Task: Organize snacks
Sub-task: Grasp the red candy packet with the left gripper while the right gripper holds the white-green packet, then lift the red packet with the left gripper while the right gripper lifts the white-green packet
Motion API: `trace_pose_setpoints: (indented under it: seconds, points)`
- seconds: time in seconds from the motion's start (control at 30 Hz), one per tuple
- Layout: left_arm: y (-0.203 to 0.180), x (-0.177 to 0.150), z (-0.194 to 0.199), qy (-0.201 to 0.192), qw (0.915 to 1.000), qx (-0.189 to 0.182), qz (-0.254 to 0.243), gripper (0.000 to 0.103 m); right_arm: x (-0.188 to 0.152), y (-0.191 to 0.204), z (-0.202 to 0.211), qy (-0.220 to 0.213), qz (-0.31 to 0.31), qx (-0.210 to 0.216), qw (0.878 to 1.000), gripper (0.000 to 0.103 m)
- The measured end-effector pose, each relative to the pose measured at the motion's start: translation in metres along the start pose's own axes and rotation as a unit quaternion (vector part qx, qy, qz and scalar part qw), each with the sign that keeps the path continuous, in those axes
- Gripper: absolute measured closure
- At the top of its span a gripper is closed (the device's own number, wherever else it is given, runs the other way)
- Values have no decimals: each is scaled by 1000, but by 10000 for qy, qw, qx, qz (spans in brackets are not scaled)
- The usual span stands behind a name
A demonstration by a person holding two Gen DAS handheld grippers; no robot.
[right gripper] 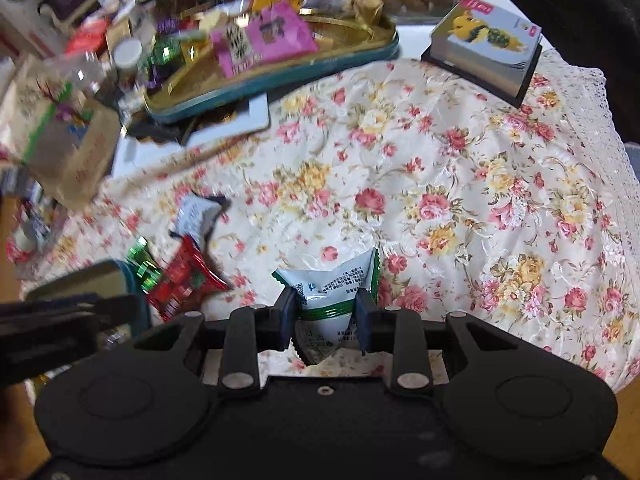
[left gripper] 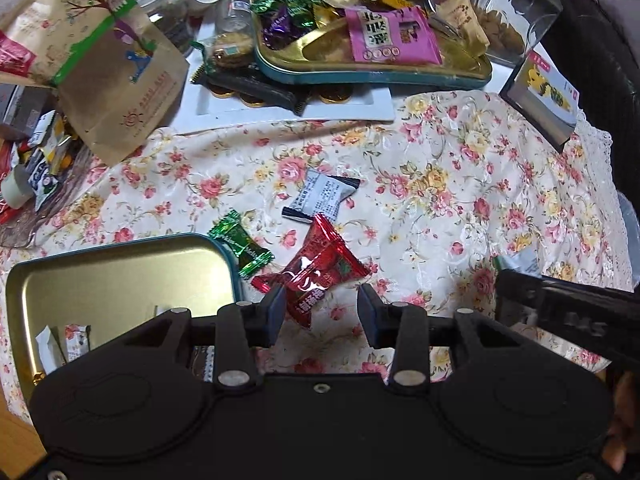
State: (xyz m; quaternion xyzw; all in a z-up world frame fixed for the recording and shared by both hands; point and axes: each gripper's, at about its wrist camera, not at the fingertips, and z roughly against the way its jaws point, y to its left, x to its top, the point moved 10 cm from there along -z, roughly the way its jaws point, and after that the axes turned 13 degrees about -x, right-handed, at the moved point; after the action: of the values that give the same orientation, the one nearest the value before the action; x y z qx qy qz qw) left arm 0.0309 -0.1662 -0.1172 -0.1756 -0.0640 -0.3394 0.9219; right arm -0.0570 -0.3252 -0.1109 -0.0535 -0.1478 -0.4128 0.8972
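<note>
My left hand-held gripper (left gripper: 322, 312) hangs apart over the red candy (left gripper: 316, 276), long axis slanting across; right hand-held gripper (right gripper: 324, 312) clamps the white packet (right gripper: 330, 296).

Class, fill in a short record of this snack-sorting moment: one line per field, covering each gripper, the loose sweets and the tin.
left gripper: open, above the red sweet
right gripper: shut on a white and green packet
loose on floral cloth: red sweet, green sweet, black and white sweet
gold tin: beside the green sweet, with a few wrapped sweets inside
</note>
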Motion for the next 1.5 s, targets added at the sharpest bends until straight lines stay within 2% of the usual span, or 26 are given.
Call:
trace_pose_setpoints:
  seconds: [0.17,0.3,0.4,0.53,0.6,0.77,0.9,1.13,1.27,1.43,1.5]
  points:
    - [-3,4,-19,-54,9998,202,-41,54,11,6,27,-316,-59,391,9987,71]
    - [-8,8,-30,-98,9980,486,-398,54,19,7,46,-601,-5,518,9968,71]
    - [-11,10,-37,-154,9946,697,-751,54,24,2,48,-471,-248,706,9961,71]
    - [-9,8,-53,-53,9924,767,-965,53,26,-3,47,-264,-554,889,9941,71]
    - [-7,5,-62,80,9923,741,-993,53,27,-5,50,-311,-592,889,9938,71]
    - [-11,3,-69,50,9898,875,-1126,47,33,-5,62,-448,-635,1039,9915,71]
    - [-16,3,-70,22,9877,932,-1257,47,37,-5,62,-441,-728,1041,9909,71]
    - [-6,18,-55,-349,9908,881,-962,47,38,-8,59,-367,-897,1056,9897,71]
    - [0,13,-64,-173,9923,859,-872,47,37,-6,60,-376,-851,1096,9896,71]
    - [-8,6,-78,-38,9879,1042,-1144,45,36,-5,57,-323,-838,1091,9900,71]
    - [-13,4,-82,32,9877,1004,-1196,45,37,-4,58,-322,-831,1102,9899,71]
